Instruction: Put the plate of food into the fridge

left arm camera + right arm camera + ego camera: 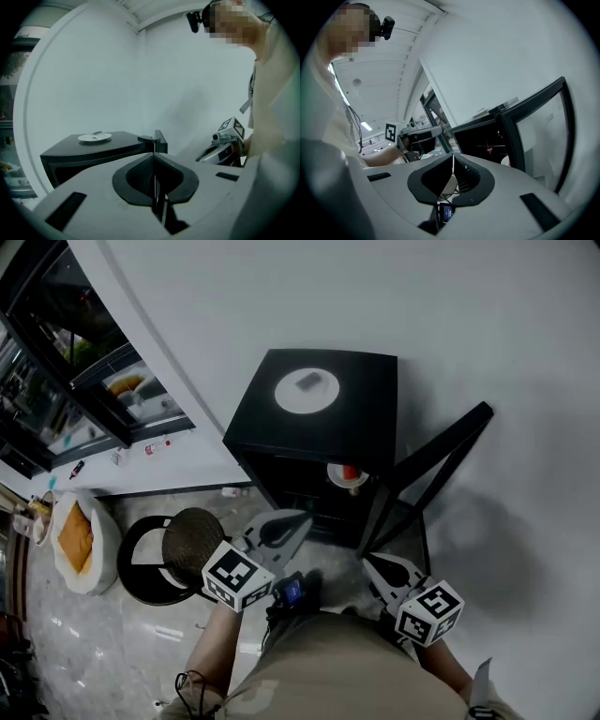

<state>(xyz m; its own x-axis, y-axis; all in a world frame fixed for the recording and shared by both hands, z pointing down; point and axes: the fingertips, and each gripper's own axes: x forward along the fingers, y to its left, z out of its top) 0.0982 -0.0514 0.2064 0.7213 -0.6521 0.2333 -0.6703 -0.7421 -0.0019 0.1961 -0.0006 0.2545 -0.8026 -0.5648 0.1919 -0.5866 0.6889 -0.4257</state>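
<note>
A small black fridge (319, 427) stands against the white wall with its door (441, 457) swung open to the right. On its top lies a white plate (307, 392) with a grey bit on it, also seen as the plate (94, 137) in the left gripper view. Inside on a shelf is a second plate with red food (349, 474), the red food (489, 150) showing in the right gripper view. My left gripper (298, 523) and right gripper (371, 564) are both shut and empty, held low in front of the fridge, apart from either plate.
A round black stool with a brown seat (187, 545) stands left of the fridge. A white bag with orange contents (80, 540) lies further left on the glossy floor. Black-framed shelving (75, 352) runs along the upper left.
</note>
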